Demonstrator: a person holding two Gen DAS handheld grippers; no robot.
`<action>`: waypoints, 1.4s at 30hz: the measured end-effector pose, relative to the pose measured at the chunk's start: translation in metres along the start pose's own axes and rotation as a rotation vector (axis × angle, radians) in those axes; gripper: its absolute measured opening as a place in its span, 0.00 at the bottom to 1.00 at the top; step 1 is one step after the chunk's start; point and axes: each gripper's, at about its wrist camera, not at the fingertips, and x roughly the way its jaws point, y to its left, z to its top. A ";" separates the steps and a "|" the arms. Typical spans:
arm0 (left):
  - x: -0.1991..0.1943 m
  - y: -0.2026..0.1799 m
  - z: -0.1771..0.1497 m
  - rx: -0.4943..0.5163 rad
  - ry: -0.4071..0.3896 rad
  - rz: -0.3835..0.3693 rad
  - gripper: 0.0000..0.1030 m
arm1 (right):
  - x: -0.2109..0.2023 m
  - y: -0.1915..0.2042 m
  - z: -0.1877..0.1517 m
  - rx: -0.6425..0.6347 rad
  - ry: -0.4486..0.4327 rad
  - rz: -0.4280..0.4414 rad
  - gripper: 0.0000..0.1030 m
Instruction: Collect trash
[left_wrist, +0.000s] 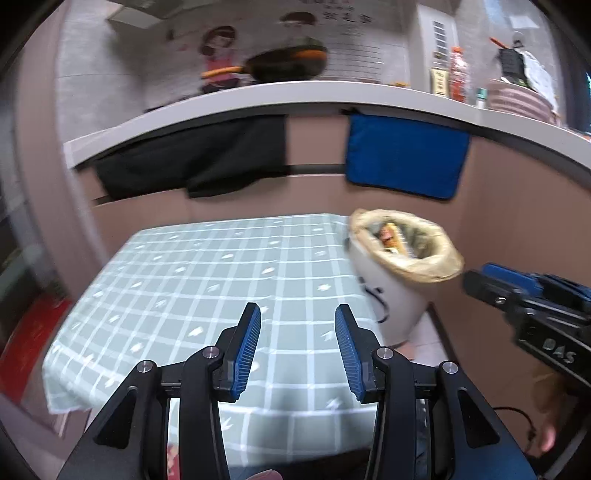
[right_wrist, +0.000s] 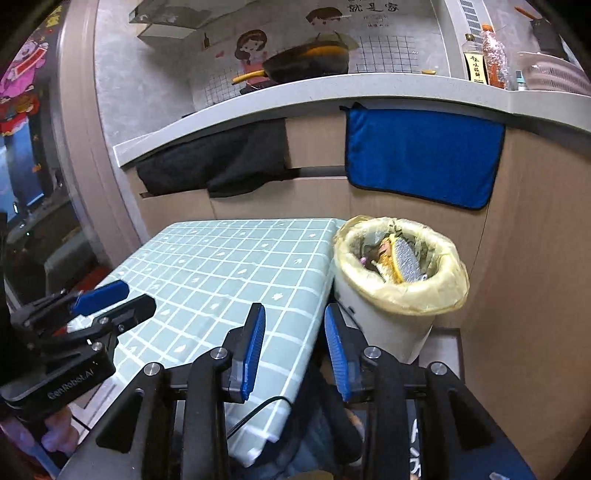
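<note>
A white trash bin (right_wrist: 384, 328) lined with a yellowish bag (right_wrist: 406, 295) stands on the floor against the right edge of the table; wrappers and scraps (right_wrist: 400, 260) fill its top. In the left wrist view the same bin (left_wrist: 391, 295) shows at the right, blurred. My left gripper (left_wrist: 297, 314) hangs open over the checked tablecloth (left_wrist: 207, 280) with nothing between its blue pads. My right gripper (right_wrist: 293, 312) is open and empty too, above the table's right edge, just left of the bin. Each gripper shows in the other's view: the right gripper (left_wrist: 476, 282), the left gripper (right_wrist: 127, 297).
Behind the table runs a counter (right_wrist: 332, 92) with a wok (right_wrist: 306, 62), bottles (right_wrist: 484, 55) and a dish rack. A black cloth (right_wrist: 221, 158) and a blue towel (right_wrist: 421, 155) hang from its front. A cable (right_wrist: 258, 410) trails off the table's near edge.
</note>
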 end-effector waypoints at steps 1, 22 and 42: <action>-0.007 0.005 -0.004 -0.016 -0.011 0.015 0.42 | -0.005 0.006 -0.003 -0.005 -0.004 0.002 0.31; -0.064 0.020 -0.019 -0.091 -0.167 0.083 0.42 | -0.037 0.046 -0.019 -0.106 -0.075 -0.034 0.31; -0.066 0.011 -0.021 -0.076 -0.159 0.054 0.42 | -0.038 0.039 -0.020 -0.091 -0.076 -0.035 0.31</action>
